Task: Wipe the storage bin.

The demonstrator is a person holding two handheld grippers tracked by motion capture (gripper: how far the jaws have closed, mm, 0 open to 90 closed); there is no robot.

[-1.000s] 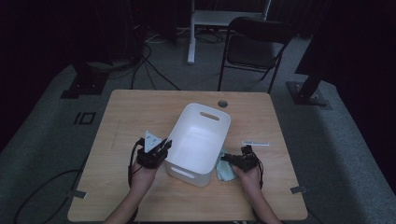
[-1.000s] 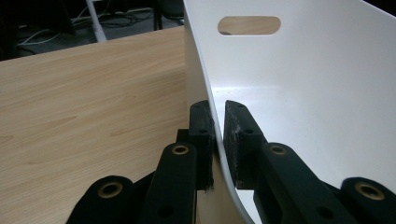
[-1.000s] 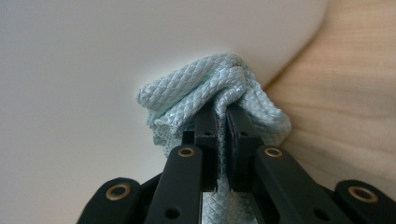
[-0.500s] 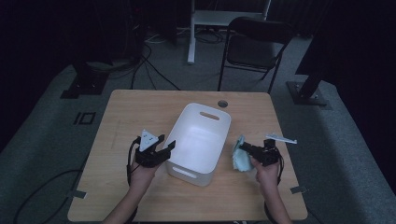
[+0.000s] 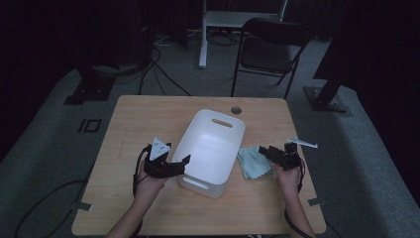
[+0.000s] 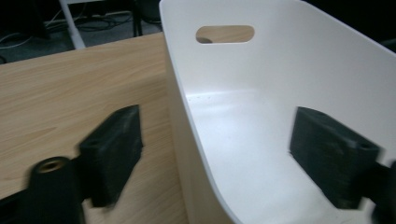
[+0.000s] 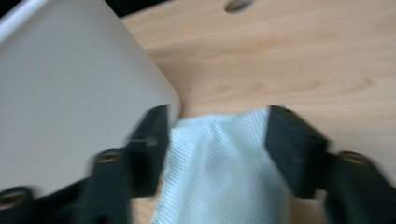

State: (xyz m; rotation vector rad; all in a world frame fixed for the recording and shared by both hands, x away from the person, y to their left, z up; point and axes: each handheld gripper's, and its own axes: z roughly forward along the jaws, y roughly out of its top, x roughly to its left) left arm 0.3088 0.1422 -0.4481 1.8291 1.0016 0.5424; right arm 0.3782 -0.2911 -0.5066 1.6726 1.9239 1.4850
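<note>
Both grippers, left (image 5: 179, 163) and right (image 5: 267, 151), are just spreading wider: left straddling the bin (image 5: 212, 144) wall, right letting the cloth (image 5: 253, 162) go at the bin's three o'clock.

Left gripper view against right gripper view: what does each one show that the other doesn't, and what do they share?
The left gripper view looks into the white bin's bare inside, with the handle slot in its far wall and the left gripper astride its wall. The right gripper view has a pale green cloth between the right gripper's open jaws, and the bin's outer wall. Both show the bin and the wooden table.
</note>
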